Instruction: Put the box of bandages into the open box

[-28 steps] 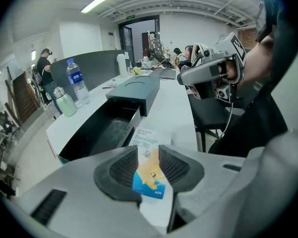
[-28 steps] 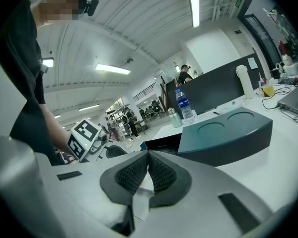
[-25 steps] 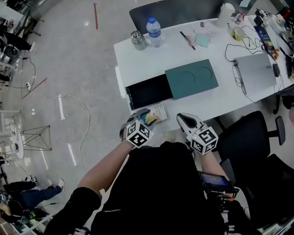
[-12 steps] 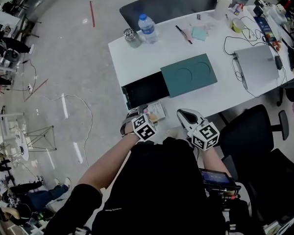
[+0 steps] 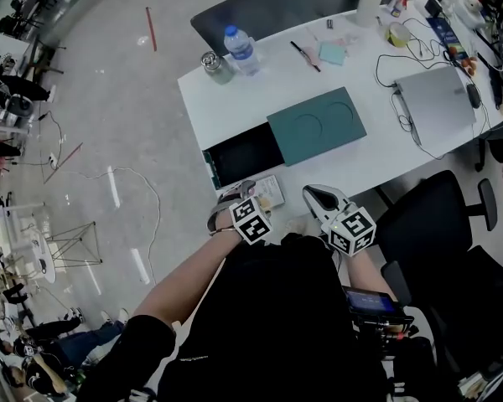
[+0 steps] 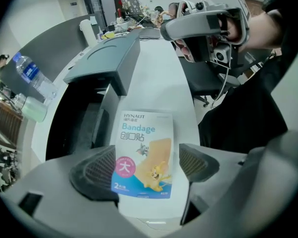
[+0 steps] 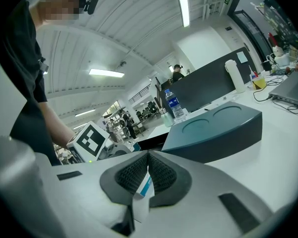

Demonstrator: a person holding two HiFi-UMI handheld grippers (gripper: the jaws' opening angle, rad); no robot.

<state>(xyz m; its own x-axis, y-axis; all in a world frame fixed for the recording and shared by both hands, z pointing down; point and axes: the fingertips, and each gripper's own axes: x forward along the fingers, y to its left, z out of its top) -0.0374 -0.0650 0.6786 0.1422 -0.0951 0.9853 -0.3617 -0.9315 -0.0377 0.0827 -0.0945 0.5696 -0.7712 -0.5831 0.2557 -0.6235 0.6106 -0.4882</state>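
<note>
Opening astride bandage box (image 6: 141,148): hand-held gripper (image 6: 146,167)

Open-plan office, white desk (image 5: 235,99), closed laptop (image 5: 436,103), black swivel chair (image 5: 427,224)

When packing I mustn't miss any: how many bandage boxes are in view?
1. The bandage box lies flat at the table's near edge, by the open box. The right gripper pinches a thin white-and-blue piece, too unclear to count.
</note>
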